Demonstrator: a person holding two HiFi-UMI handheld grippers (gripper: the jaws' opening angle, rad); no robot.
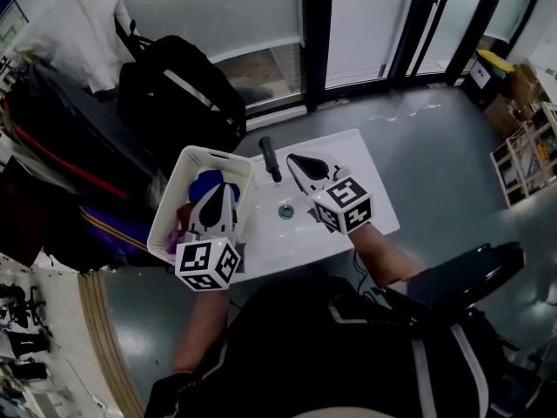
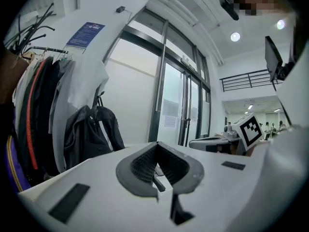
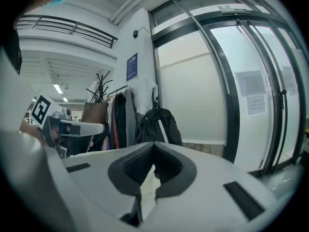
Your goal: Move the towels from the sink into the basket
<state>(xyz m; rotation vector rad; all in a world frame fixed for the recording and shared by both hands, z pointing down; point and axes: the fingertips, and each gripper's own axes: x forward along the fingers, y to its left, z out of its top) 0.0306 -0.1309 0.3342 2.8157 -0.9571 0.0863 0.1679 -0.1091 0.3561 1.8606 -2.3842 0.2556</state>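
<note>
The white basket (image 1: 193,158) stands against the left edge of the sink (image 1: 357,155). A blue towel (image 1: 205,182) and a purple cloth (image 1: 180,232) lie in the basket. The left gripper (image 1: 223,190) hovers over the basket, its jaws pressed together with nothing between them. A black faucet (image 1: 271,160) stands on the sink. The right gripper (image 1: 294,158) hangs above the sink, jaws closed tight and empty.
</note>
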